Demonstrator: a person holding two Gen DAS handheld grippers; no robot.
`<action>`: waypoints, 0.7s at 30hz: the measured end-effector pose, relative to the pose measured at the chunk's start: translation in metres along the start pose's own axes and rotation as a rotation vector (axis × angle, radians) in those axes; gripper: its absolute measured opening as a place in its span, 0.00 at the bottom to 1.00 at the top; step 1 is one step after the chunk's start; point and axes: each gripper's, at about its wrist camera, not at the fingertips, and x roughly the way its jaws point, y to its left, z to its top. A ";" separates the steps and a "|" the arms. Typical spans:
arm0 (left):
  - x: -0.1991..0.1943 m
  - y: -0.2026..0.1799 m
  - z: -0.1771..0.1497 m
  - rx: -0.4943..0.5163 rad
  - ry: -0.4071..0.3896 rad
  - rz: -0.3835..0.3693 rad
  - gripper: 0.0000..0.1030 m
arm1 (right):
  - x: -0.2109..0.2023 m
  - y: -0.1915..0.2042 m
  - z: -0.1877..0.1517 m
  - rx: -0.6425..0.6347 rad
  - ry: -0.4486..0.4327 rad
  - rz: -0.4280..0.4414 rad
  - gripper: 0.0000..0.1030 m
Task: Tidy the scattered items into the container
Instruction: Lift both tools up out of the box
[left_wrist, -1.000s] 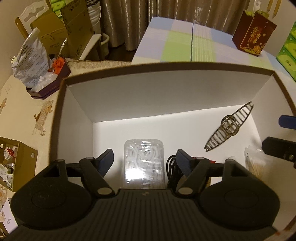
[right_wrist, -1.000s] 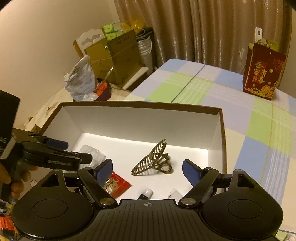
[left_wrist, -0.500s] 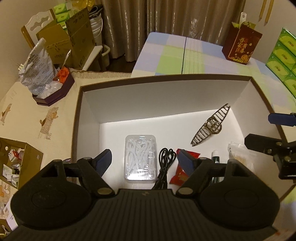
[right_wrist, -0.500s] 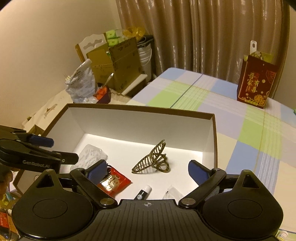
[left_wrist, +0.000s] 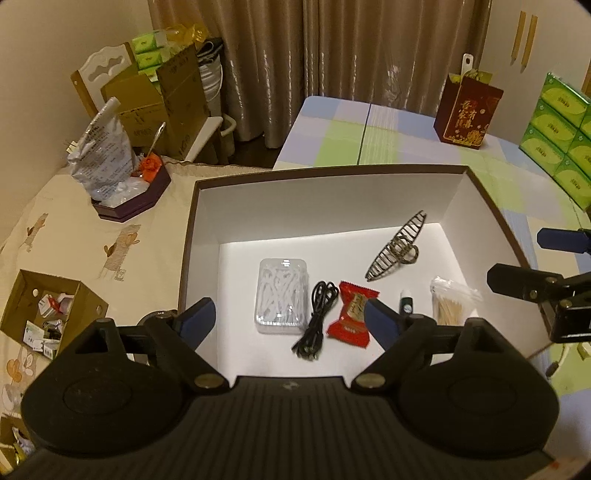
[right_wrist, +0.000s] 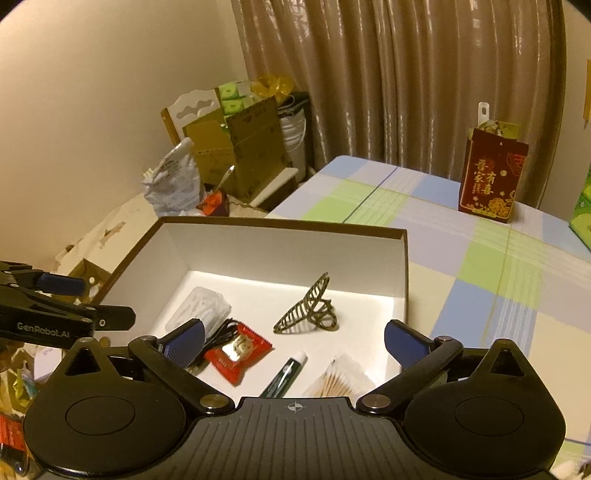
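Both tools above the near edge of a white-lined, brown-rimmed box (left_wrist: 334, 170), pointing down into it. Left gripper (left_wrist: 286, 321) with jaws apart and opening wider, blue pads clear of everything, nothing clamped between them; seen from its own camera over the near part of the box floor. Right gripper (right_wrist: 293, 341) likewise spread and opening, holding nothing, its fingers over the near right part of the box. Inside the box, all lying flat on the white floor: a clear plastic case of white picks (left_wrist: 283, 295) toward the left, a coiled black cable (left_wrist: 317, 317) just beside it, a red snack packet (left_wrist: 352, 319) next along and touching or nearly touching the cable, a small dark tube with a white cap (left_wrist: 406, 302) near the front, a clear bag of cotton swabs (left_wrist: 448, 302) at the right, and a bronze hair claw (left_wrist: 397, 251) farther back, well apart from the rest. Box on a pale cloth printed with small animals (left_wrist: 74, 236), checked cloth (left_wrist: 406, 144) beyond. On the checked cloth, a red gift bag (left_wrist: 467, 110) upright at the back and stacked green tissue packs (left_wrist: 561, 136) at the right edge. At the left, a small open cardboard box of odds and ends (left_wrist: 48, 310).
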 end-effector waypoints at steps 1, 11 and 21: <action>-0.005 -0.001 -0.003 -0.003 -0.004 0.004 0.83 | -0.004 0.000 -0.003 -0.002 -0.003 0.001 0.98; -0.051 -0.014 -0.039 -0.018 -0.043 0.036 0.86 | -0.054 -0.007 -0.033 -0.002 -0.033 0.029 0.98; -0.074 -0.038 -0.082 -0.054 -0.015 0.001 0.88 | -0.089 -0.018 -0.081 -0.006 0.010 0.020 0.98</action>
